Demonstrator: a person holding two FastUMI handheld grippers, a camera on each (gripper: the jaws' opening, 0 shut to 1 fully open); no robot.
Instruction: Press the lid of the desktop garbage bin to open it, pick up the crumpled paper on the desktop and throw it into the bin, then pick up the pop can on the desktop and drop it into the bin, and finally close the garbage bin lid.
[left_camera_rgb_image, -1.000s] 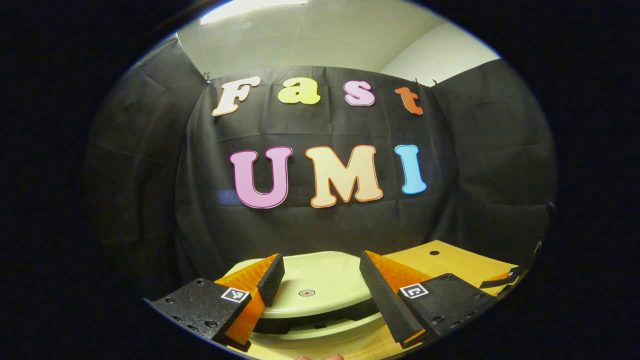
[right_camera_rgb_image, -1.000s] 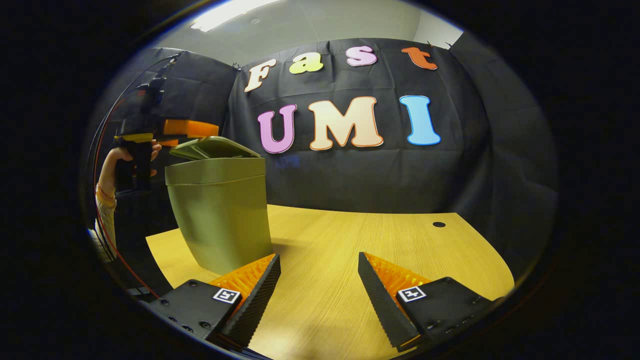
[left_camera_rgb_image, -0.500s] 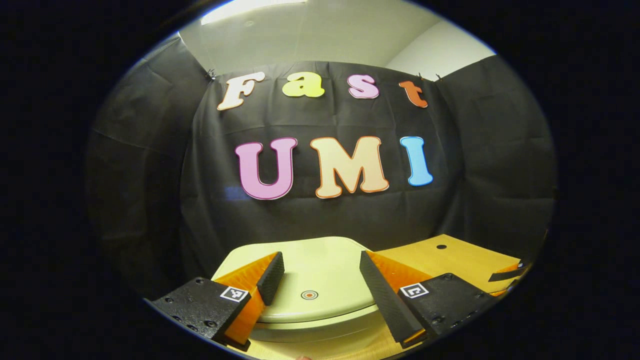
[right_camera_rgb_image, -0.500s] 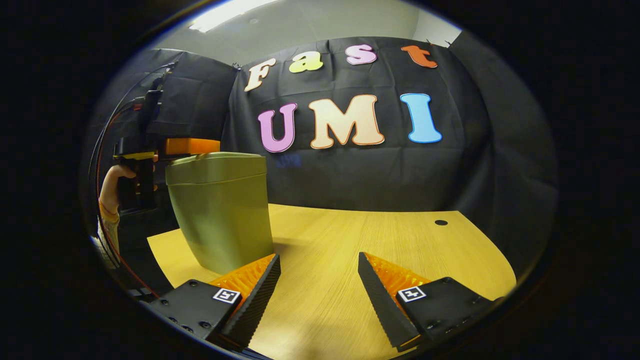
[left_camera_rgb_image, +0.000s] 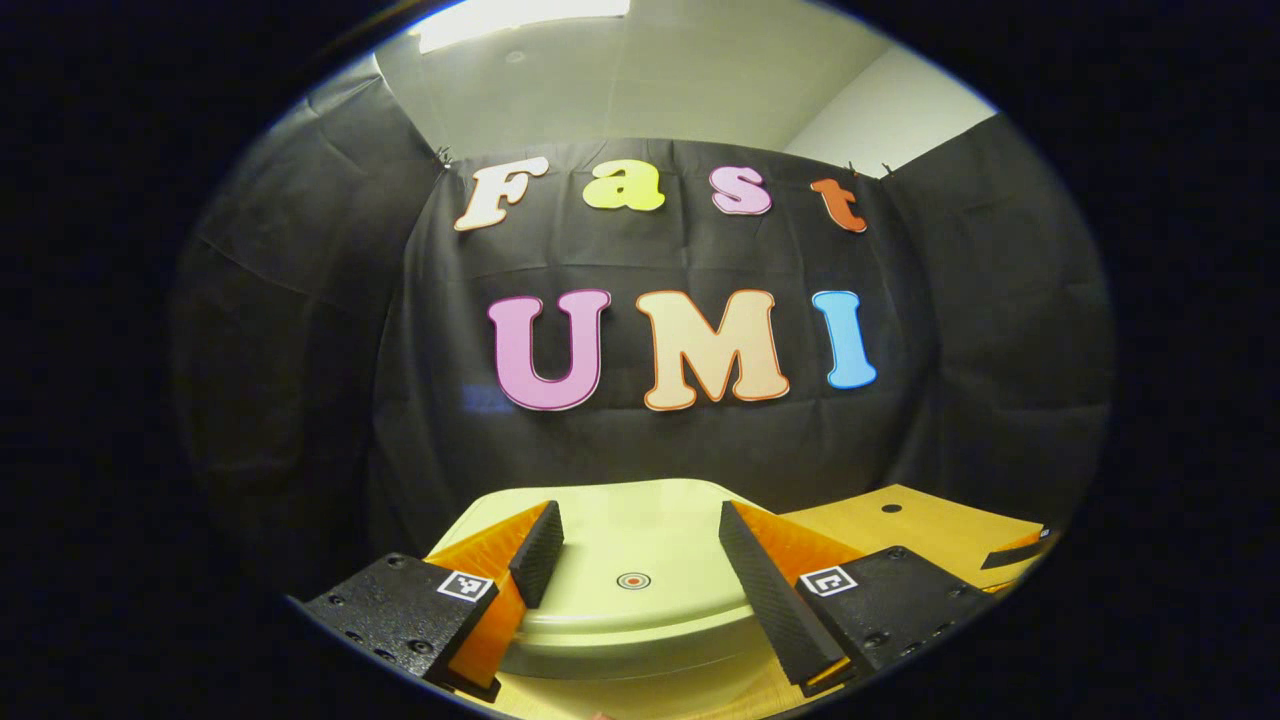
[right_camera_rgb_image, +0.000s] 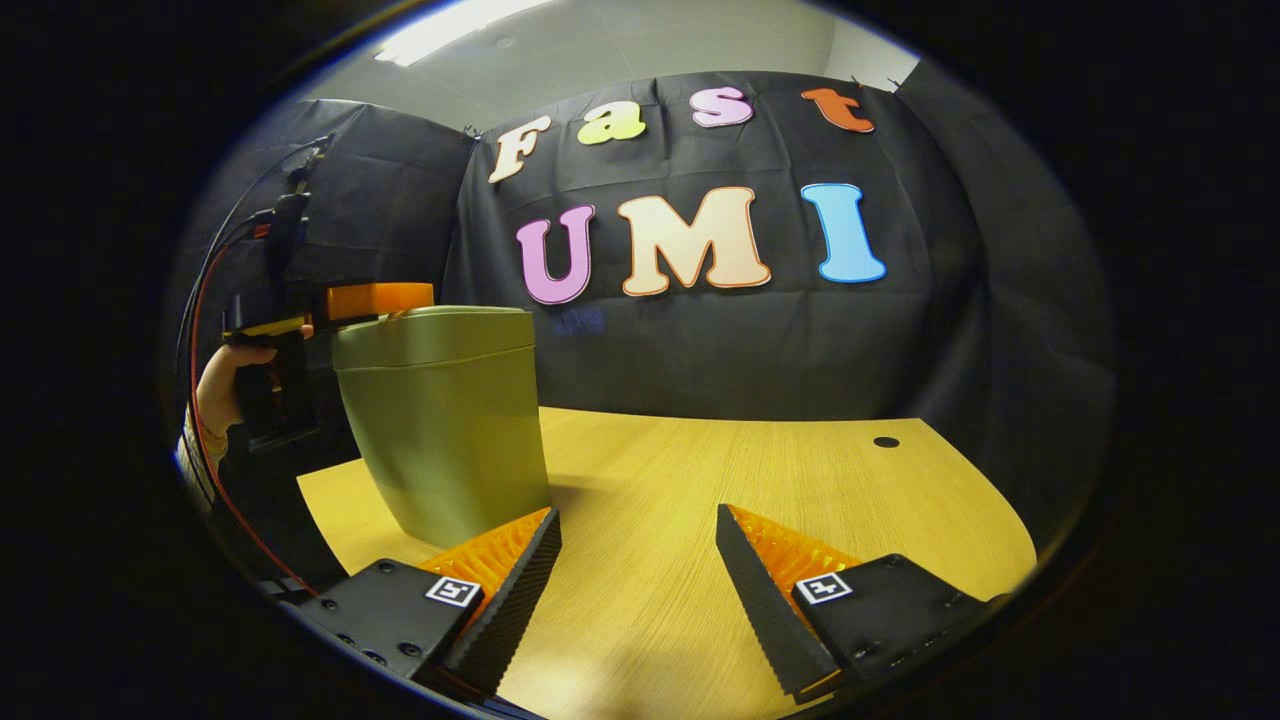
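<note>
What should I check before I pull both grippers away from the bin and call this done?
1. Lid down flat on the bin: ok, no gap shows in the right gripper view.
2. Left gripper open and holding nothing: ok, its fingers straddle the lid's top.
3. Left gripper clear of the lid: cannot tell, it sits very close above it.
4. Right gripper open and holding nothing: ok, it hangs over bare table.
5. Paper and can inside the bin: cannot tell, the lid hides the inside.
6. Bin upright on the table: ok.
</note>
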